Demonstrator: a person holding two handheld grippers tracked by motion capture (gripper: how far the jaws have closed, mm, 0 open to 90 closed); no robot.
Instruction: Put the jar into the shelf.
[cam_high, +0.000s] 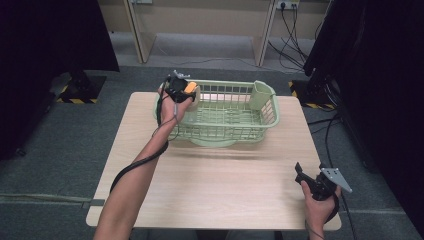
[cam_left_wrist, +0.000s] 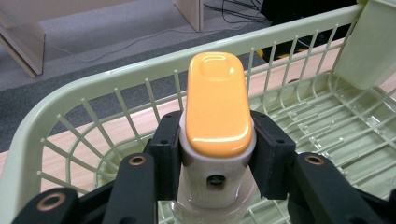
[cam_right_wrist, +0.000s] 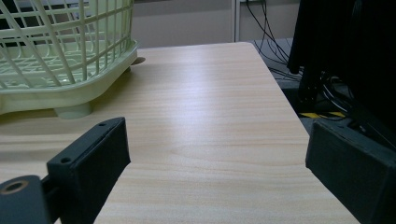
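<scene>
At the upper centre of the high view, one pale green basket (cam_high: 235, 112) is sitting on the table (cam_high: 220, 175). The left gripper (cam_high: 181, 89) is clamping one orange-topped white container (cam_left_wrist: 217, 116) at its left end; the container's base is cut off. The right gripper (cam_high: 307, 178) is hovering low right, jaws wide.

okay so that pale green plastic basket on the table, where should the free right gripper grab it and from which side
Probably the thick top rim of the pale green plastic lattice basket at its right end, approached from the table's right side, where the open right gripper already sits. The rim is a solid band that jaws could close over; the slatted walls below look thin. The left gripper occupies the other end.
</scene>
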